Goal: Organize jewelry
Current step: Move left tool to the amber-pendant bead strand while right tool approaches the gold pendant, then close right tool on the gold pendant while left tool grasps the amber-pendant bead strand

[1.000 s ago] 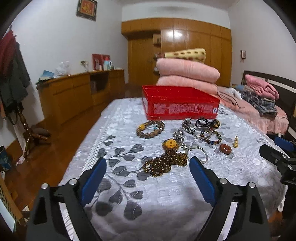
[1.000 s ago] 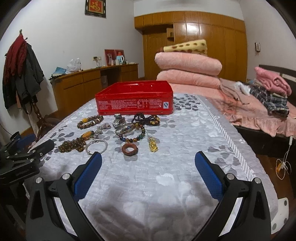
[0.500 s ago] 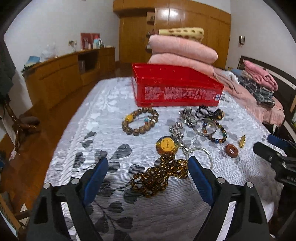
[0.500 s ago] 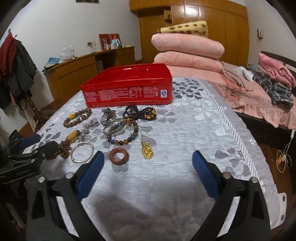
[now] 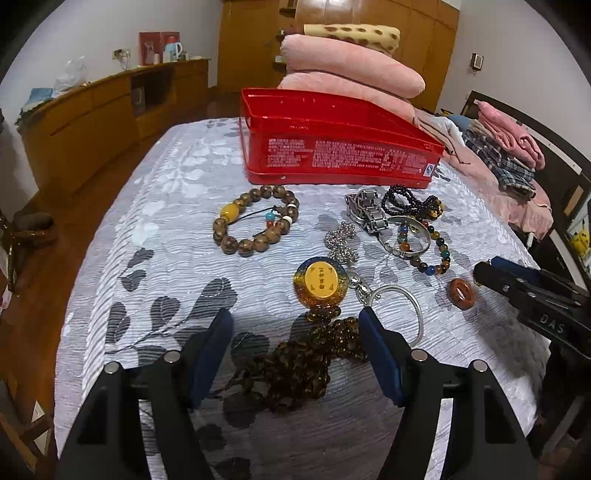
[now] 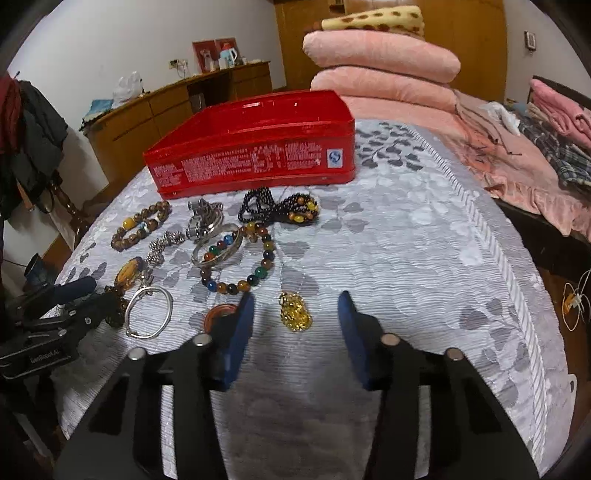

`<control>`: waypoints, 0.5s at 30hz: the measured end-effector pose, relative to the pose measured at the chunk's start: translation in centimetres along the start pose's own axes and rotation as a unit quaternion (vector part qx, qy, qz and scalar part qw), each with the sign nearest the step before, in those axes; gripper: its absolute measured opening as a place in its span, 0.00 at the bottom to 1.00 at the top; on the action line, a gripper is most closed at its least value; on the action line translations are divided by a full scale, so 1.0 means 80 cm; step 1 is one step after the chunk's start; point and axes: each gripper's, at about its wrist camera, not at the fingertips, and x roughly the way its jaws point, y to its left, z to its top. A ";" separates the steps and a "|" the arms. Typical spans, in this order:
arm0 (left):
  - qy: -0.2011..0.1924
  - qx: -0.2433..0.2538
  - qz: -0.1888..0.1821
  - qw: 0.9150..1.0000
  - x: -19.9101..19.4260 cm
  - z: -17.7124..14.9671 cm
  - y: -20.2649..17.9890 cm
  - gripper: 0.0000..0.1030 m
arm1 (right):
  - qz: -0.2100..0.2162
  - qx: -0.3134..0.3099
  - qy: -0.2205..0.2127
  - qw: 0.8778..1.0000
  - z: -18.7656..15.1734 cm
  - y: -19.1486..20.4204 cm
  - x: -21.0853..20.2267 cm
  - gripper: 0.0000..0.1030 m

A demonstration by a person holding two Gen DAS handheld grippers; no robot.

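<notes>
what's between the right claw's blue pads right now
In the right wrist view, the small gold figurine pendant lies on the grey leaf-patterned bedspread between them, untouched.

Your left gripper (image 5: 295, 338) and right gripper (image 6: 297, 317) both tilt downward — jaws just closing, pads still apart, gripping nothing.

White walls (image 5: 74, 33), a long wooden sideboard (image 5: 92, 122) far left of the grippers, tall wooden wardrobe (image 5: 424, 33) ahead, brown wooden floor (image 5: 44, 229).
</notes>
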 end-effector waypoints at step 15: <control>0.015 0.047 0.017 0.999 0.010 0.002 -0.019 0.73 | 0.016 0.014 0.015 1.000 0.001 -0.013 0.014 0.10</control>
